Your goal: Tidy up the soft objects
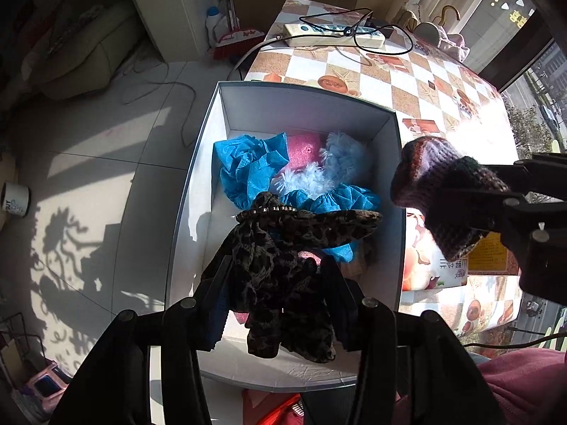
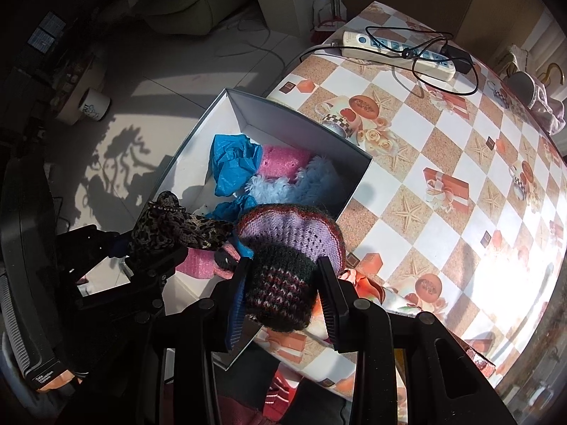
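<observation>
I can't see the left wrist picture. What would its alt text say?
A leopard-print fabric piece hangs between the left gripper's parted fingers above a white box holding blue and pink soft items. At right, the right gripper grips a dark knitted hat.

Both grippers, left gripper (image 1: 274,279) and right gripper (image 2: 283,279), are matte black with round silver screws; blue ribbed pads (image 2: 235,315) line the fingers. A maroon sleeve (image 1: 524,386) sits behind.

Power strip (image 1: 335,33), mug (image 2: 95,105), checkered tablecloth (image 2: 443,134)
</observation>
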Demonstrator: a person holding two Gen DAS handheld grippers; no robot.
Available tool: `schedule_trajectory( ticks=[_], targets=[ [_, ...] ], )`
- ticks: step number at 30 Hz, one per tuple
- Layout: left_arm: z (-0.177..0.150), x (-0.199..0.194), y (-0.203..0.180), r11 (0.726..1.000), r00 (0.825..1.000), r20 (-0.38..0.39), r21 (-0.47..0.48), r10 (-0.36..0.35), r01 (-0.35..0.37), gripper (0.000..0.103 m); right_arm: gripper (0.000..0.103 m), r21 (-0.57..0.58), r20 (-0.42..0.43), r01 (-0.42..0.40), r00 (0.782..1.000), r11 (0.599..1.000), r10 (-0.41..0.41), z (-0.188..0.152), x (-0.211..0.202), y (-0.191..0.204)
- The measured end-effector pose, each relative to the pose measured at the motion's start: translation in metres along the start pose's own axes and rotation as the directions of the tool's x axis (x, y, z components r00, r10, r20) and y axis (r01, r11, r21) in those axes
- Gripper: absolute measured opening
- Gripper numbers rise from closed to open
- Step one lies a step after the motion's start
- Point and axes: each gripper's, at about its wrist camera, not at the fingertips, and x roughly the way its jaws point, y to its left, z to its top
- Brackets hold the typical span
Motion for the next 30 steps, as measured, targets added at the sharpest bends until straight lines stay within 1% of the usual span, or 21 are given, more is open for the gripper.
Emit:
schedule_trajectory(
  ticks=[1, 2, 3, 5, 6, 7, 8, 9, 11, 13, 20, 30],
  targets=[
    [0.001, -0.001, 0.000, 1.000, 1.000, 0.007, 0.001, 0.023, -0.023, 0.083, 0.046, -0.007, 0.000, 0.001, 1.000, 1.000, -0.001, 0.002, 0.000, 0.002],
    [0.001, -0.002, 0.000, 0.999, 0.999, 0.015, 0.007, 0.047, -0.048, 0.083, 0.057, -0.014, 0.004, 0.005, 1.000, 1.000, -0.005, 0.004, -0.001, 0.005],
    [0.002, -0.003, -0.001, 0.997, 0.997, 0.018, 0.018, 0.074, -0.074, 0.083, 0.074, -0.022, 0.008, 0.011, 1.000, 1.000, -0.011, 0.005, -0.002, 0.007],
    [0.004, -0.001, -0.002, 0.991, 0.991, 0.009, 0.033, 0.133, -0.133, 0.083, 0.088, -0.034, 0.022, 0.029, 0.999, 0.999, -0.028, 0.006, -0.004, 0.010],
    [0.005, 0.001, -0.002, 0.986, 0.987, 0.003, 0.040, 0.160, -0.160, 0.083, 0.088, -0.039, 0.025, 0.041, 0.999, 0.998, -0.040, 0.006, -0.005, 0.011],
    [0.004, 0.000, -0.002, 0.984, 0.985, 0.007, 0.040, 0.171, -0.171, 0.083, 0.088, -0.045, 0.020, 0.060, 0.998, 0.997, -0.059, 0.006, -0.004, 0.012],
    [0.005, 0.001, 0.000, 0.986, 0.986, 0.004, 0.030, 0.167, -0.167, 0.083, 0.088, -0.049, 0.011, 0.085, 0.996, 0.995, -0.085, 0.006, -0.002, 0.012],
    [0.005, 0.001, 0.002, 0.990, 0.990, -0.004, 0.021, 0.142, -0.142, 0.083, 0.088, -0.049, 0.000, 0.102, 0.995, 0.994, -0.102, 0.005, 0.001, 0.011],
    [0.007, 0.002, 0.005, 0.997, 0.997, -0.027, -0.008, 0.076, -0.076, 0.083, 0.088, -0.033, -0.017, 0.102, 0.995, 0.994, -0.102, 0.003, 0.003, 0.008],
    [0.008, 0.003, 0.008, 0.998, 0.998, -0.034, -0.019, 0.058, -0.058, 0.083, 0.088, -0.010, -0.021, 0.093, 0.995, 0.996, -0.093, 0.002, 0.002, 0.005],
    [0.014, 0.004, 0.005, 0.996, 0.996, -0.037, 0.023, 0.085, -0.084, 0.083, 0.088, 0.035, -0.014, 0.096, 0.995, 0.995, -0.095, 0.001, -0.001, 0.002],
    [0.015, 0.007, 0.012, 0.995, 0.996, -0.042, 0.062, 0.083, -0.080, 0.083, 0.088, 0.083, -0.006, 0.101, 0.995, 0.991, -0.101, -0.001, 0.000, 0.009]
  ],
)
